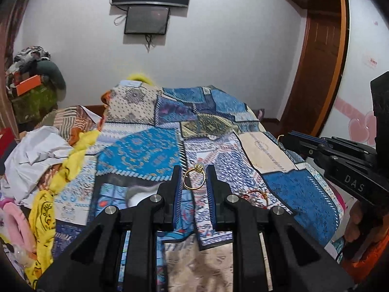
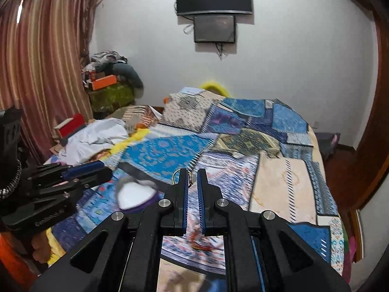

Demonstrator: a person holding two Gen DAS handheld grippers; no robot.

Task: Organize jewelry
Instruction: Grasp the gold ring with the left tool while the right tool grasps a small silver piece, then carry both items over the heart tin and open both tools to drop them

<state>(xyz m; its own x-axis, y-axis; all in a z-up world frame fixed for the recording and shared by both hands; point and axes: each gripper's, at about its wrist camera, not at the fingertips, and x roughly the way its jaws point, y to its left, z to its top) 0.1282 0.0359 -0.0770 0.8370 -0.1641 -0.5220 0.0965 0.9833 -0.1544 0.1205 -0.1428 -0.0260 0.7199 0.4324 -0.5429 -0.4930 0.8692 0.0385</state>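
Two thin gold rings, each pinched: left gripper holds stone-set gold ring, right gripper small gold ring; keep squeeze gentle, level.

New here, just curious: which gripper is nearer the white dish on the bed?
Left. The left gripper sits right beside the white dish; the right gripper is farther off to its right.

Ring: polished, glossy gold-coloured metal. Left gripper: matt black plastic, ribbed blue pads, bright metal pins. Quilt: printed patchwork cloth. Door: varnished wood.
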